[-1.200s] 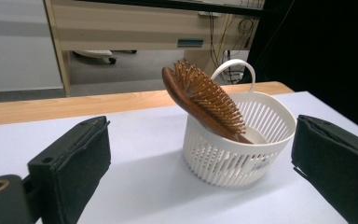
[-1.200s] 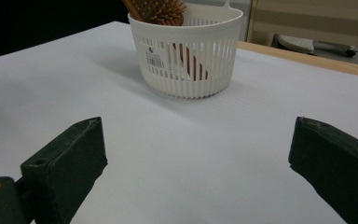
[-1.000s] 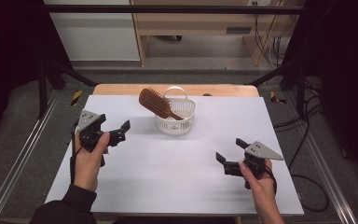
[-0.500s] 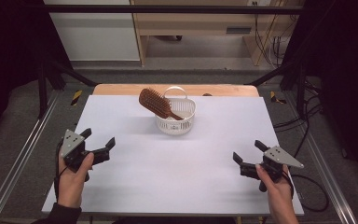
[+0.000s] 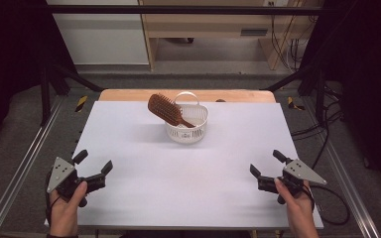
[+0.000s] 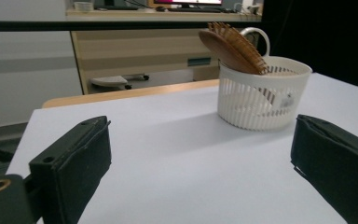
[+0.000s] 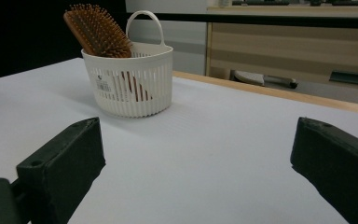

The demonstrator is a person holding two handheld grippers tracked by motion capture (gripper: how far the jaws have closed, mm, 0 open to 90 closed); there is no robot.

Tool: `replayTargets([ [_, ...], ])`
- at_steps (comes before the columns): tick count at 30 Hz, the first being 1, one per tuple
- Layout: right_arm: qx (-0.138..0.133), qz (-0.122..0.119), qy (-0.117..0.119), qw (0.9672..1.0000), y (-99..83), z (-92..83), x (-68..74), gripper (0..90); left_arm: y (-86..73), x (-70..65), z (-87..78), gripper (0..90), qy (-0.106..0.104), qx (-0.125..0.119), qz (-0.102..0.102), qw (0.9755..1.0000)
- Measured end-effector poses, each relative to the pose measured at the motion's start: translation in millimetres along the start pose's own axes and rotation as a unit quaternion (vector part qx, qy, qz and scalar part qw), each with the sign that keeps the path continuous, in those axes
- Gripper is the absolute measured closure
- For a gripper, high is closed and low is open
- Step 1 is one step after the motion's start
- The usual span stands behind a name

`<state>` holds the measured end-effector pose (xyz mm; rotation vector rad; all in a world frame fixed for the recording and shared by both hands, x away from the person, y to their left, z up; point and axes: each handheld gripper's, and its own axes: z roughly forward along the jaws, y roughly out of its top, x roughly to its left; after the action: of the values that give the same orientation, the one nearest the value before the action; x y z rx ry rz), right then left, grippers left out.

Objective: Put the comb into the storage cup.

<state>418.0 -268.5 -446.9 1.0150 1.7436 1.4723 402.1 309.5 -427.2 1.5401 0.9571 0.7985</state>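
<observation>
A small white slatted basket [image 5: 187,130] [image 6: 261,95] [image 7: 129,84] with a loop handle stands at the far middle of the white table [image 5: 188,173]. A brown wooden hairbrush [image 5: 164,109] [image 6: 233,46] [image 7: 97,30] leans in it, handle down, bristled head sticking out over the rim to the left. My left gripper [image 5: 93,164] rests open at the near left corner, held by a hand. My right gripper [image 5: 267,164] rests open at the near right corner. Both sets of jaws are wide apart with nothing between them, and both point toward the basket.
The table's wooden far edge [image 5: 129,94] shows behind the white top. Metal frame rails [image 5: 25,163] run along both sides. A wooden desk [image 5: 213,25] and cables [image 5: 283,29] stand beyond the table. Bare white surface lies between the grippers and the basket.
Both grippers have drawn back from mid-table toward the near corners, the left one farther left and down, the right one farther right. Brush and basket have not moved.
</observation>
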Motion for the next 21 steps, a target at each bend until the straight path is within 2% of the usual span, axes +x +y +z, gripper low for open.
replayTargets([
  [2,-0.004,0.0,0.003,1.0,-1.0,0.5,-0.2,3.1,-2.5,-4.6,-1.7,4.7,-0.012,0.002,0.007,0.9999],
  [11,-0.007,-0.001,0.015,0.9999,-2.1,4.0,4.1,2.9,-6.2,-16.8,-7.9,4.5,-0.031,-0.011,0.019,0.9993],
  [15,-0.006,0.0,0.021,0.9998,-3.0,6.5,6.3,2.9,-6.4,-19.0,-11.2,4.4,-0.031,-0.02,0.025,0.999],
  [17,-0.003,-0.003,0.028,0.9996,-3.8,8.4,10.0,2.9,-3.9,-20.2,-14.8,4.4,-0.027,-0.04,0.036,0.9982],
  [21,-0.001,-0.008,0.037,0.9993,-4.3,10.4,14.2,2.8,-2.1,-21.3,-17.2,4.4,-0.021,-0.057,0.038,0.9974],
])
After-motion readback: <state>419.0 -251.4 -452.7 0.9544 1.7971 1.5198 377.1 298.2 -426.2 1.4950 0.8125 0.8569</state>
